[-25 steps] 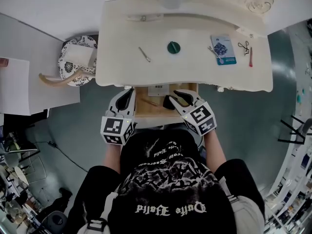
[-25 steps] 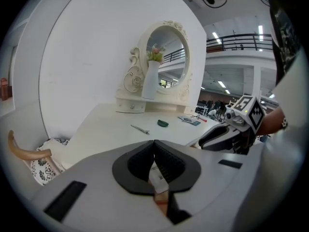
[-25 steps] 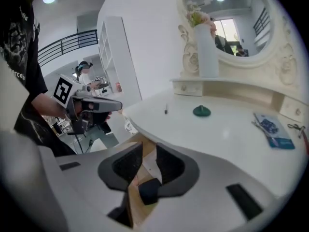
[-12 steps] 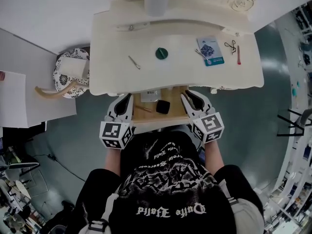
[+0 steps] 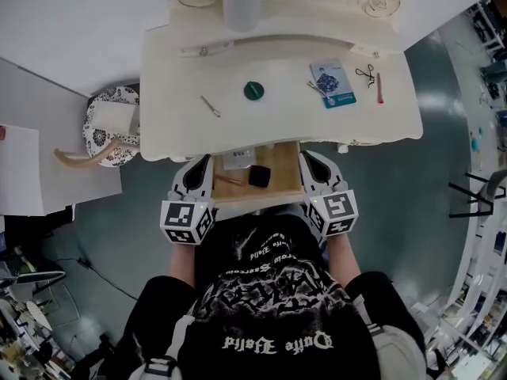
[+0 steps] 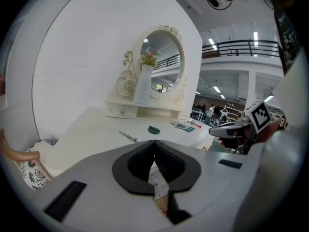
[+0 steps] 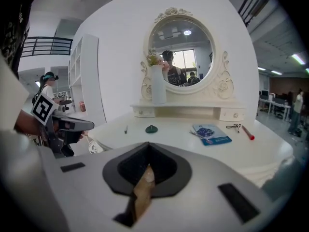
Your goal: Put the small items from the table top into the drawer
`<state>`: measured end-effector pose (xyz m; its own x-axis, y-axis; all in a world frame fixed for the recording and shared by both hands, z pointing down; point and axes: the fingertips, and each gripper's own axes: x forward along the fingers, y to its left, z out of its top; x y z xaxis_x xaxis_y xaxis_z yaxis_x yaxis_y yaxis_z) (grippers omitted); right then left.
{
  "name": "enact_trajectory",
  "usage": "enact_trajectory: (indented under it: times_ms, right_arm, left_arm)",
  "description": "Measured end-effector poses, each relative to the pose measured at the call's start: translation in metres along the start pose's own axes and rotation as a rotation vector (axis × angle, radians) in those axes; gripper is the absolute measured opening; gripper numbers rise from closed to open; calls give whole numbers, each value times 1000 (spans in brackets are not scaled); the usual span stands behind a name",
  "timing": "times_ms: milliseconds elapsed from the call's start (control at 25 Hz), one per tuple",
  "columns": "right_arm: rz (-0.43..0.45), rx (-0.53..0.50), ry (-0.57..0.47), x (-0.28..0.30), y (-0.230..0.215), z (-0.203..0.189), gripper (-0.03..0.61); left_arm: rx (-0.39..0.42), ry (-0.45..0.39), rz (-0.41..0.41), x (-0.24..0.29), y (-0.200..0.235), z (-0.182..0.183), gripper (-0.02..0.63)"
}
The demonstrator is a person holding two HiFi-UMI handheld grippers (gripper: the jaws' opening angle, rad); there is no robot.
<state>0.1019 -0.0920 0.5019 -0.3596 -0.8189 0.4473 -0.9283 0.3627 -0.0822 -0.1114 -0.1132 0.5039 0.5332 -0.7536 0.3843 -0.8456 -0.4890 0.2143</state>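
Oddments lie spread on the cream table top (image 5: 277,125): a green round piece (image 5: 253,90), a thin metal clip (image 5: 210,106) to its left in the head view, then a blue packet (image 5: 333,83), small scissors (image 5: 365,74) and a red pen (image 5: 379,88) toward the right. Below the front edge the wooden drawer (image 5: 289,188) stands pulled out, with a black block (image 5: 260,176) and a white card (image 5: 238,161) inside. The left gripper (image 5: 203,163) and right gripper (image 5: 310,162) flank the drawer. Both pairs of jaws are pressed together on nothing, the right pair having just closed.

table (image 5: 277,127): pin (image 5: 210,106) left | disc (image 5: 253,91) centre | booklet (image 5: 333,84) right, perhaps scissors (image 5: 364,74) beyond | drawer (image 5: 280,182): below front edge, block (image 5: 259,176) inside
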Motion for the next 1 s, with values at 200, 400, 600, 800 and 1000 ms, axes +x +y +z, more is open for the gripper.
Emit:
enact_trajectory:
  times_ms: [200, 400, 600, 800, 1000]
  right_arm:
    - [-33, -4, -1, -1, -8, 2, 9]
    - [-69, -24, -1, 0, -16, 4, 9]
    - [-68, -40, 6, 4, -15, 5, 9]
    - [-72, -52, 7, 5, -15, 6, 9]
    - [-78, -63, 11, 6, -15, 5, 9]
  left_arm:
    - [1, -1, 10, -1, 2, 0, 15]
    - [14, 7, 18, 0, 3, -2, 15]
    - [7, 6, 27, -1, 8, -1, 15]
    - [5, 7, 28, -1, 10, -3, 15]
    - [3, 3, 27, -1, 11, -2, 15]
